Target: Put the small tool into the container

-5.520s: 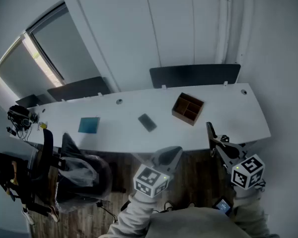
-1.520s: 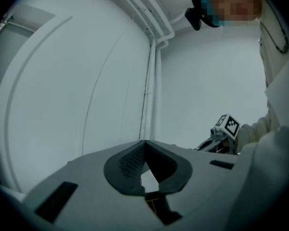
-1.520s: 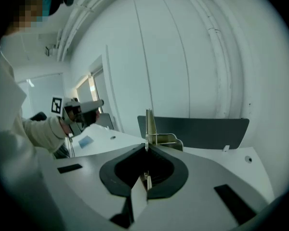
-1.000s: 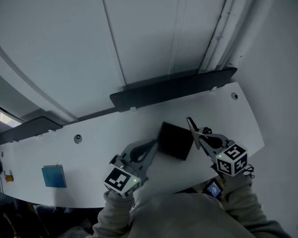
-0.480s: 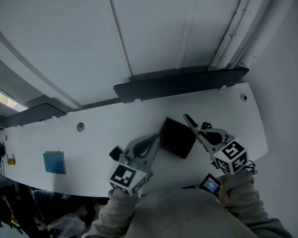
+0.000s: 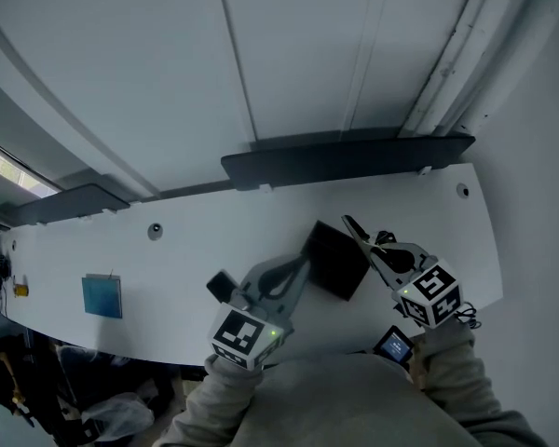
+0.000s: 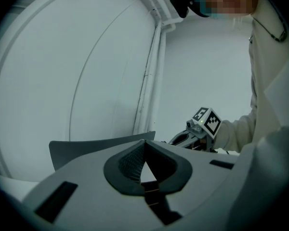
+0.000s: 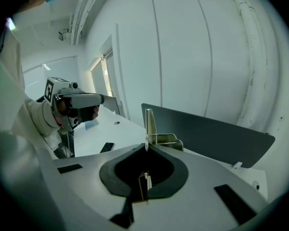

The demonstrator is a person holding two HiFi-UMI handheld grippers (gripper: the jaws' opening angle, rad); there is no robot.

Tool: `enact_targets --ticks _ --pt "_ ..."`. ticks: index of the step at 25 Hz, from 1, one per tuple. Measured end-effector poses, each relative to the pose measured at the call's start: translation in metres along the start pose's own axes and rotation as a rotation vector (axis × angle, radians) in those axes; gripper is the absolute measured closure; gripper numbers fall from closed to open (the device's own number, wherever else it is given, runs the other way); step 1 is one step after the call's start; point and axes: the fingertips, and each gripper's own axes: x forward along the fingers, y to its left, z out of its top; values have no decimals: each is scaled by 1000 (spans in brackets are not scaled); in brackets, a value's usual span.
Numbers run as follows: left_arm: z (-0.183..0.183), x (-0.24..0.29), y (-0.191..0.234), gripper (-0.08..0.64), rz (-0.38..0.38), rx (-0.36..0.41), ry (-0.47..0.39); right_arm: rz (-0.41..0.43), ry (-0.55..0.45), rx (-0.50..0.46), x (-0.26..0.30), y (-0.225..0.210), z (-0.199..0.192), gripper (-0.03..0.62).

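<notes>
I saw right gripper (image 8: 146,147) jaws pressed together, tips just before container (image 8: 164,139). Left gripper (image 8: 94,100) well left of container, dark flat slab (image 8: 106,147) on table (image 8: 95,134) between them. Dark panel (image 8: 207,134) stood behind container.

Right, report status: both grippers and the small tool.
Left gripper shut, empty. Right gripper shut, tips at rim of container. Small tool flat on table beside left gripper, outside container. Nothing in the way.

Two claws (image 6: 301,266) (image 6: 347,222); one container (image 6: 338,270); one blue pad (image 6: 102,296); one dark flat item (image 6: 221,285).
</notes>
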Motion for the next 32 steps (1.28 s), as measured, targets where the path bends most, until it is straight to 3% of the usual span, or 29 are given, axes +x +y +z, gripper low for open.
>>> enact_targets --ticks 7,20,32 --pt "-2 -9 -10 557 -13 -21 -19 10 54 -29 13 -7 -12 569" --pt "-22 -53 18 557 144 -84 -12 88 181 -117 75 -14 -35 569" --pt "-34 -80 34 557 250 -117 -3 119 306 -131 114 -28 -74 569"
